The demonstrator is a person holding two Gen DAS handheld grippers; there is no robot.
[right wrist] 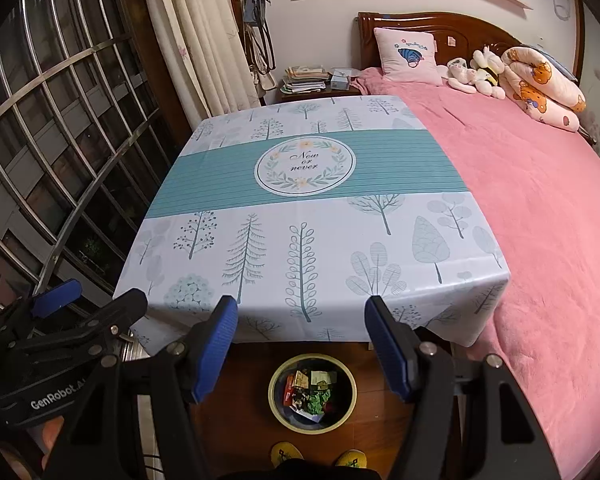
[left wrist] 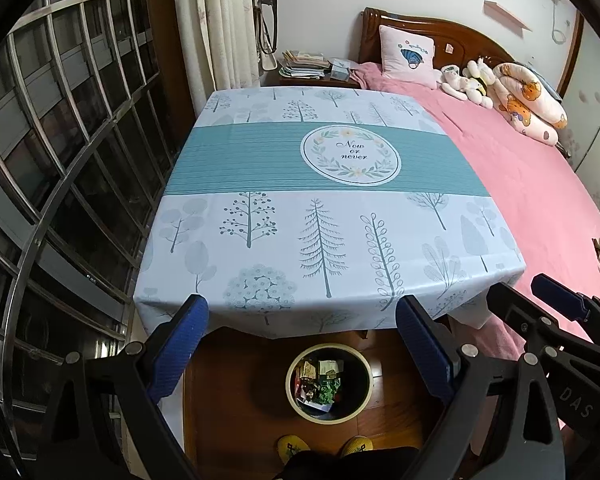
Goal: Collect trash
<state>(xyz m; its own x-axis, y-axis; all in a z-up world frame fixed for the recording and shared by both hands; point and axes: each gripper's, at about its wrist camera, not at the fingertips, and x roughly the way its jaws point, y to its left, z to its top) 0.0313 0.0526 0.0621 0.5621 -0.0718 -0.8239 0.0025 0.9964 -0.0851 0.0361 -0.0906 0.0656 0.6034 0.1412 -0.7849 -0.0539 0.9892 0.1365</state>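
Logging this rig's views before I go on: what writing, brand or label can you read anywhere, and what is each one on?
"Now or never": round wreath emblem on the tablecloth.
"GenRobot.AI" (last letters cut off): body of the left gripper, seen from the right wrist.
"DAS": body of the right gripper, seen from the left wrist.
Wrappers in the trash bin and books on the nightstand: too small to read.

The tablecloth (left wrist: 328, 208) hid the table beneath it. Contents of the bin (right wrist: 312, 394), in front of the table, were too small to identify. Yellow slippers (right wrist: 318, 456) near the bin were cut off by the lower edge.
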